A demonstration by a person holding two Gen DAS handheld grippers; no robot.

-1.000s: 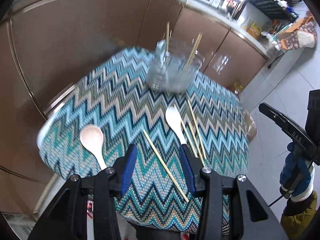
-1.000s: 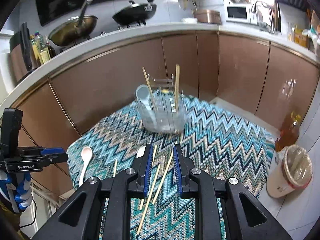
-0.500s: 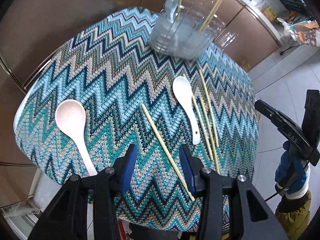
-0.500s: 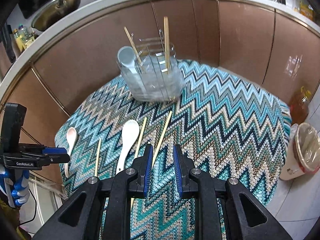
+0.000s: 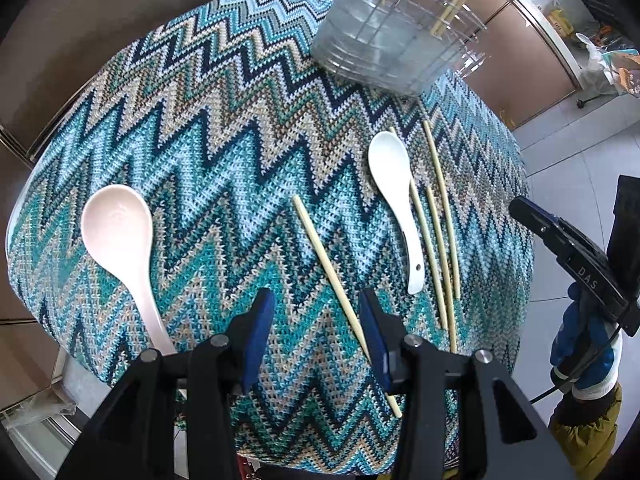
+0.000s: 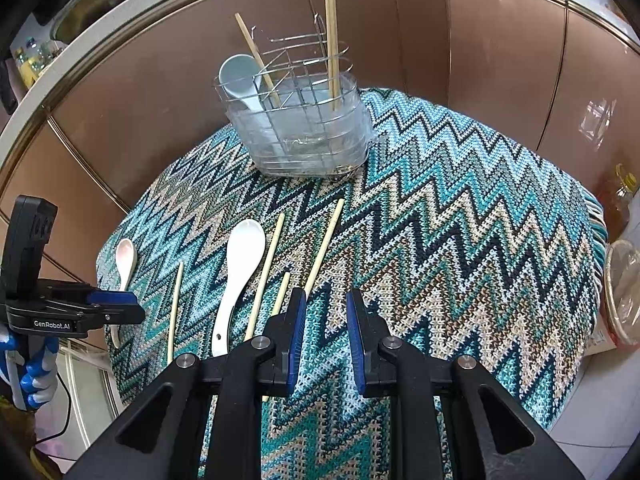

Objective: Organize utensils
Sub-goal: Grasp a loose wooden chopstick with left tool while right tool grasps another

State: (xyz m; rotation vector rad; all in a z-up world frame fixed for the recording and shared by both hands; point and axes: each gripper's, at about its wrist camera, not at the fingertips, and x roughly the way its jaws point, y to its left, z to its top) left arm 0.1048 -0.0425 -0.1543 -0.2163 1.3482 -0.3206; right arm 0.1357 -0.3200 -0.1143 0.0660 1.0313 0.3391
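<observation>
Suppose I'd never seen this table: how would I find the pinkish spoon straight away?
Start at the round table with the zigzag cloth and the clear utensil holder at its far side. On the table's left near edge, apart from everything else, lies the pink spoon, bowl toward the holder. The white spoon lies beside three chopsticks; the pink one lies alone.

On the zigzag cloth in front of me lie two spoons, a pale pink one [image 5: 116, 236] and a white one [image 5: 394, 184], along with four loose chopsticks: one lone chopstick [image 5: 340, 292] lying apart and a cluster of three [image 5: 438, 240] beside the white spoon. One wire utensil holder [image 6: 298, 120] stands at the far edge, holding one grey spoon [image 6: 240, 80] and two upright chopsticks [image 6: 331, 40].
</observation>
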